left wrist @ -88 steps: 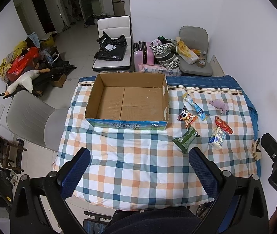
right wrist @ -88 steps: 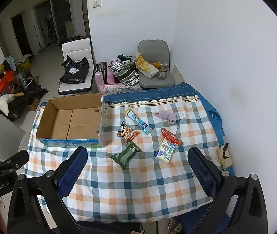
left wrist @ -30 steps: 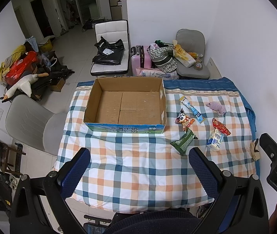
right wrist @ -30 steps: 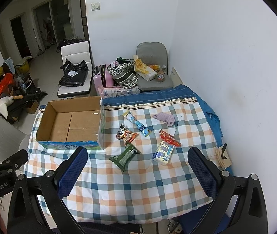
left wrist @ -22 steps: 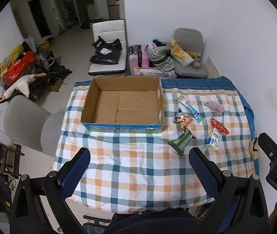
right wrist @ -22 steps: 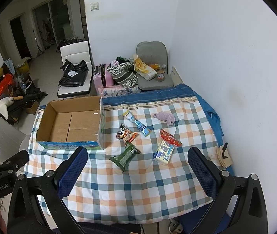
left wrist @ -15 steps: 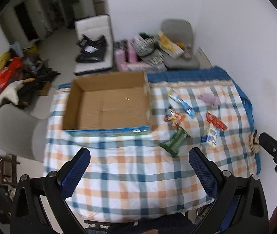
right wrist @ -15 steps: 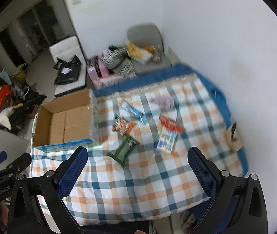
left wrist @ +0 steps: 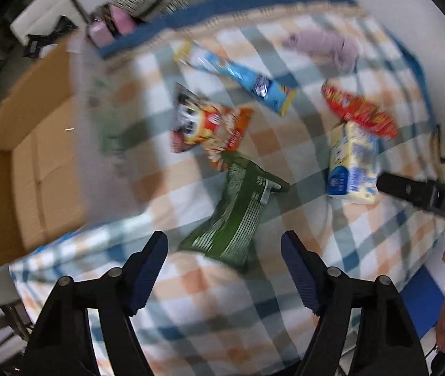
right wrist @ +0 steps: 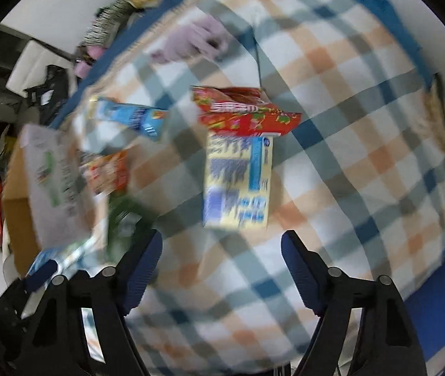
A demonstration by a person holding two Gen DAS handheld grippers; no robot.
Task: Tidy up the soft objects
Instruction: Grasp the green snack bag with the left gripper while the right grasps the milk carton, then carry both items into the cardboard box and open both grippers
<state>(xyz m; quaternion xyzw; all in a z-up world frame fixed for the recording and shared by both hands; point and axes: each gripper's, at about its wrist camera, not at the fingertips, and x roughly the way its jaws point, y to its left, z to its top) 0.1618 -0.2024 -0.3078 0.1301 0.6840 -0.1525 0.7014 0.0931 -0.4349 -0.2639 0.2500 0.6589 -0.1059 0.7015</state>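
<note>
Soft packets lie on a checked tablecloth (left wrist: pixel 222 313). In the left wrist view my open, empty left gripper (left wrist: pixel 224 269) hangs just above the near end of a green packet (left wrist: pixel 238 216). Beyond it lie an orange cartoon packet (left wrist: pixel 209 128), a blue packet (left wrist: pixel 247 78), a red packet (left wrist: pixel 360 112), a yellow-blue tissue pack (left wrist: pixel 352 166) and a lilac soft toy (left wrist: pixel 325 47). In the right wrist view my open, empty right gripper (right wrist: pixel 222 269) is just short of the tissue pack (right wrist: pixel 238 181), with the red packet (right wrist: pixel 244 112) behind it.
An open empty cardboard box (left wrist: pixel 34 156) stands on the left of the table, also at the left edge of the right wrist view (right wrist: pixel 50 188). Chairs and bags stand beyond the far table edge. A small tan item (right wrist: pixel 444 125) lies at the right table edge.
Both grippers have dropped fast from high above the table to close over the packets, the left toward the green packet, the right toward the tissue pack. Both stay open. The views are blurred.
</note>
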